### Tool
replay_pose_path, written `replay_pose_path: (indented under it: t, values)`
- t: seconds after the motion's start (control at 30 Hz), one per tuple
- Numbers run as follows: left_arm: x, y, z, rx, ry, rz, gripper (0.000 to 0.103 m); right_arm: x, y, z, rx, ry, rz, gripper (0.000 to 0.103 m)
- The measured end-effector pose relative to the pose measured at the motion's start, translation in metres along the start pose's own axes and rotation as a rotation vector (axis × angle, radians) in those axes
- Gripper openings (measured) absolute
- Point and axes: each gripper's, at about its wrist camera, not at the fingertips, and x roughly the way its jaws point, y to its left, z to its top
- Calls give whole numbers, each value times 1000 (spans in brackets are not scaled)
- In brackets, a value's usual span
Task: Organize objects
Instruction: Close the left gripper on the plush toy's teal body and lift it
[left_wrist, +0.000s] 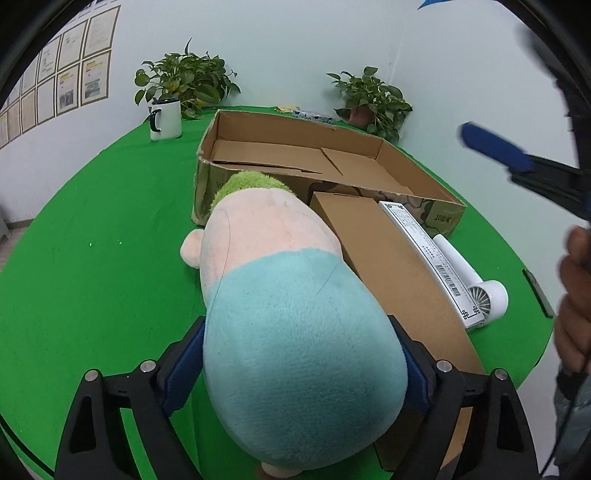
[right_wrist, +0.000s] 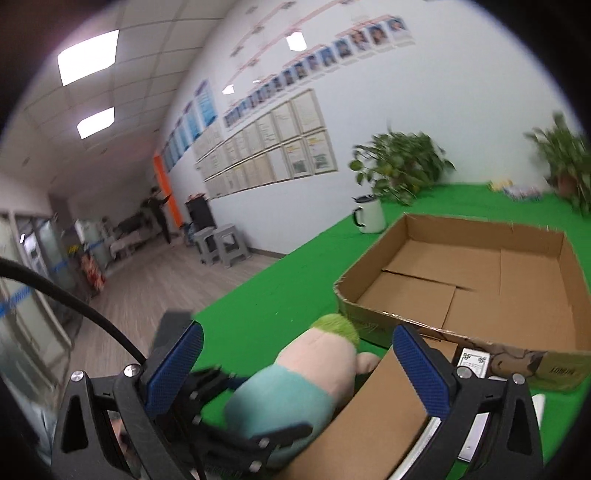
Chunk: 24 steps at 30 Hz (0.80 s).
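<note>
Legible print is scarce. The open brown cardboard tray (left_wrist: 439, 218), at one o'clock from the plush toy, carries "10" followed by unclear characters on its near wall. The long white printed box (left_wrist: 432, 258), at three o'clock, bears a barcode and lines of small text, too fine to read. The framed wall sheets (right_wrist: 273, 147) are illegible.

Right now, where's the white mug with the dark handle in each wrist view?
Left wrist: mug upper left, on the green table, beside the left potted plant.
Right wrist: mug right of centre, below the same plant.
Shared landmark: open cardboard box, just right of the mug in both.
</note>
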Motion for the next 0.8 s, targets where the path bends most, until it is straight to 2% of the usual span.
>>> replay_pose_path:
  t: [0.13,0.27,0.4,0.67,0.8]
  values:
    - [-12,13,-6,-25,0,-39,82,34,-21,-4,151,89,-18,102]
    - [-23,22,-13,-43,-6,-68,79,63,-18,-16,179,230,-47,102]
    - [-35,25,-16,-47,-3,-78,77,84,-16,-26,195,355,-127,102]
    - [-45,21,-21,-17,12,-47,77,86,-3,-50,205,444,-111,102]
    - [-38,17,-15,-5,18,-45,77,104,5,-45,156,509,-136,102]
